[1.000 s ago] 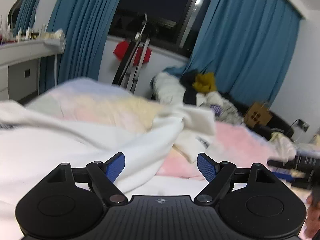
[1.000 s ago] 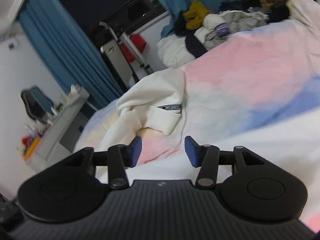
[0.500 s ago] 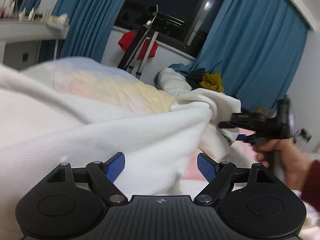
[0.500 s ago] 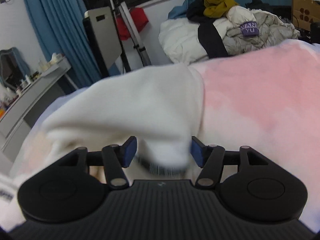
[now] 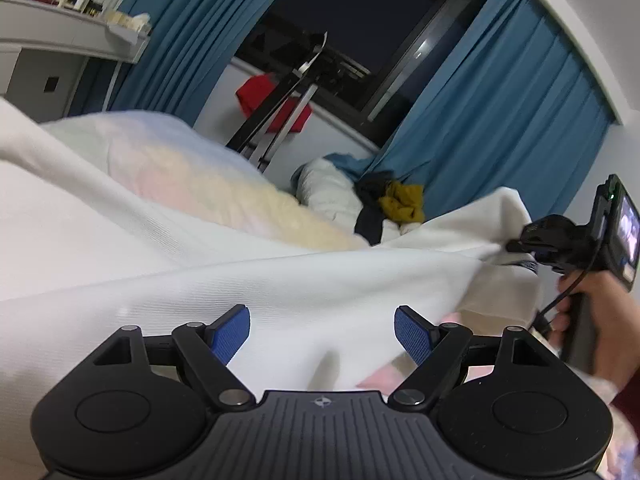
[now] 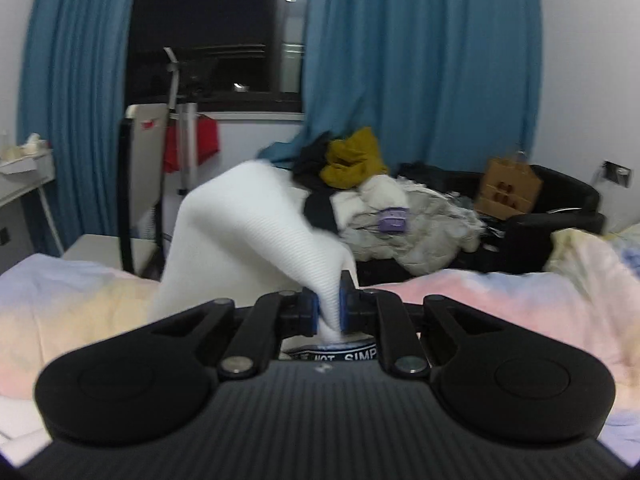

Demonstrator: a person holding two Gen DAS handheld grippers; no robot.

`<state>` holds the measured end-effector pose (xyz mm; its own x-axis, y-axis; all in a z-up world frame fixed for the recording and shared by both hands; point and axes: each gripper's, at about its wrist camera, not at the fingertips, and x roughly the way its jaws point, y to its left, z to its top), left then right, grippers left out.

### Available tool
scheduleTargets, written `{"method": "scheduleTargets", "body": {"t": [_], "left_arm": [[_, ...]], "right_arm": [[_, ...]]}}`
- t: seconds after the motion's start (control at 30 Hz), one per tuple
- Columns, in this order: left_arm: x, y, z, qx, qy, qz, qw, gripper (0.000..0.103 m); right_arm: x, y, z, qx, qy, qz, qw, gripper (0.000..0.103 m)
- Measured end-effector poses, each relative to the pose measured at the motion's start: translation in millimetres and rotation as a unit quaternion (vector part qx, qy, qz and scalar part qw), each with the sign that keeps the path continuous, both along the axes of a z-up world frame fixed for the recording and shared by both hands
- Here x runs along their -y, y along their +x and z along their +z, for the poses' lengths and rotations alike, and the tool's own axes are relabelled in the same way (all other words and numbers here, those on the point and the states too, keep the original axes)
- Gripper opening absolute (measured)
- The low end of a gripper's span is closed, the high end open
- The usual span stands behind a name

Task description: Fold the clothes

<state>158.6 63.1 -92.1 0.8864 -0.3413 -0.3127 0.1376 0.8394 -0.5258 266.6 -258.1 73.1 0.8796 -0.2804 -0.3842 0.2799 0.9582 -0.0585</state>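
Observation:
A white ribbed garment (image 5: 280, 280) lies spread over the pastel bed cover (image 5: 192, 184). My left gripper (image 5: 322, 334) stands open low over the garment, and the cloth runs under and between its blue pads without being pinched. In the right wrist view my right gripper (image 6: 329, 312) has its jaws closing, and the pads press on a bunched edge of the white garment (image 6: 256, 232), which rises in a peak from them. The left wrist view shows the right gripper (image 5: 510, 246), in a person's hand (image 5: 600, 300), pulling that edge taut to the right.
A pile of clothes (image 6: 384, 208) lies beyond the bed cover (image 6: 500, 312), with a brown paper bag (image 6: 508, 192) on a black sofa (image 6: 560, 208). A metal stand with red cloth (image 5: 276, 100) is by the window. A white desk (image 5: 60, 36) is at left.
The right gripper has shut on the garment's edge and lifted it, drawing the cloth taut to the right. The left gripper has sunk lower over the garment and stayed open.

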Motion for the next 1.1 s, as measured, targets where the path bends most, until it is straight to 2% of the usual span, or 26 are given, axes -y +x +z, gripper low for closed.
{"method": "scheduleTargets", "body": {"t": [0.03, 0.13, 0.2, 0.23, 0.27, 0.33, 0.4, 0.47, 0.53, 0.63, 0.67, 0.73, 0.77, 0.83, 0.87, 0.93, 0.97, 1.0, 1.03, 1.07, 1.1], "left_arm": [[1.2, -1.8, 2.3, 0.003, 0.003, -0.002, 1.0, 0.081], [5.0, -5.9, 6.6, 0.009, 0.015, -0.008, 0.9998, 0.082], [6.0, -6.7, 5.5, 0.006, 0.021, -0.008, 0.9997, 0.082], [5.6, -6.9, 4.3, 0.002, 0.022, -0.008, 0.9997, 0.082], [4.8, -6.5, 2.7, -0.004, 0.019, -0.008, 0.9998, 0.082], [3.1, -5.5, 0.2, -0.014, 0.008, -0.01, 0.9998, 0.082], [0.7, -4.3, -2.1, -0.023, -0.003, -0.011, 0.9997, 0.082], [-1.3, -5.6, -5.2, -0.029, -0.015, -0.016, 0.9993, 0.082], [-1.3, -6.5, -8.5, -0.035, -0.021, -0.02, 0.999, 0.082], [1.2, -5.6, -13.2, -0.042, -0.027, -0.023, 0.9985, 0.082], [2.2, -5.3, -14.4, -0.043, -0.029, -0.024, 0.9984, 0.082], [4.1, -4.6, -16.6, -0.044, -0.033, -0.026, 0.9982, 0.082], [5.1, -4.2, -17.7, -0.044, -0.035, -0.027, 0.998, 0.083], [7.9, -3.7, -19.6, -0.041, -0.031, -0.029, 0.9983, 0.083], [9.2, -2.6, -20.9, -0.04, -0.029, -0.03, 0.9983, 0.083], [11.4, 2.0, -23.5, -0.041, -0.028, -0.032, 0.9983, 0.083], [12.5, 4.3, -24.8, -0.041, -0.028, -0.033, 0.9982, 0.083], [12.9, 5.9, -26.0, -0.041, -0.029, -0.035, 0.9981, 0.083], [13.1, 7.4, -27.1, -0.04, -0.029, -0.037, 0.9981, 0.083], [13.3, 8.8, -28.3, -0.04, -0.03, -0.038, 0.998, 0.083], [13.8, 9.6, -28.2, -0.037, -0.03, -0.039, 0.9981, 0.083]], "right_arm": [[6.2, 0.8, 5.9, -0.015, 0.0, -0.007, 1.0, 0.014], [27.0, 17.6, -6.6, -0.083, -0.002, -0.007, 0.997, 0.02], [48.3, 30.9, -29.0, -0.142, 0.046, 0.015, 0.989, 0.025], [62.9, 33.8, -40.7, -0.165, 0.088, 0.019, 0.982, 0.027], [78.1, 30.1, -48.5, -0.17, 0.135, 0.016, 0.976, 0.03], [105.8, 13.6, -56.9, -0.148, 0.22, 0.006, 0.964, 0.038], [129.0, -12.6, -57.8, -0.098, 0.28, -0.001, 0.955, 0.061], [148.3, -38.3, -62.9, -0.053, 0.323, -0.013, 0.945, 0.072], [169.5, -60.5, -81.4, -0.023, 0.377, -0.052, 0.925, 0.072], [201.2, -93.8, -109.0, 0.022, 0.453, -0.11, 0.885, 0.074], [211.6, -98.6, -122.5, 0.029, 0.485, -0.124, 0.865, 0.074], [232.1, -100.2, -154.9, 0.031, 0.556, -0.148, 0.817, 0.074], [239.1, -97.6, -166.8, 0.033, 0.585, -0.149, 0.797, 0.074], [240.4, -83.7, -174.5, 0.035, 0.612, -0.125, 0.78, 0.074], [238.4, -74.0, -175.1, 0.026, 0.612, -0.119, 0.781, 0.074], [232.1, -51.9, -173.6, -0.002, 0.599, -0.113, 0.793, 0.074], [229.4, -40.0, -173.0, -0.023, 0.583, -0.12, 0.804, 0.073], [229.3, -32.3, -173.6, -0.037, 0.573, -0.136, 0.807, 0.071], [230.6, -27.6, -174.9, -0.046, 0.571, -0.154, 0.805, 0.067], [231.9, -22.8, -176.2, -0.054, 0.568, -0.173, 0.803, 0.056], [232.6, -19.5, -170.0, -0.055, 0.554, -0.185, 0.81, 0.039]]}}
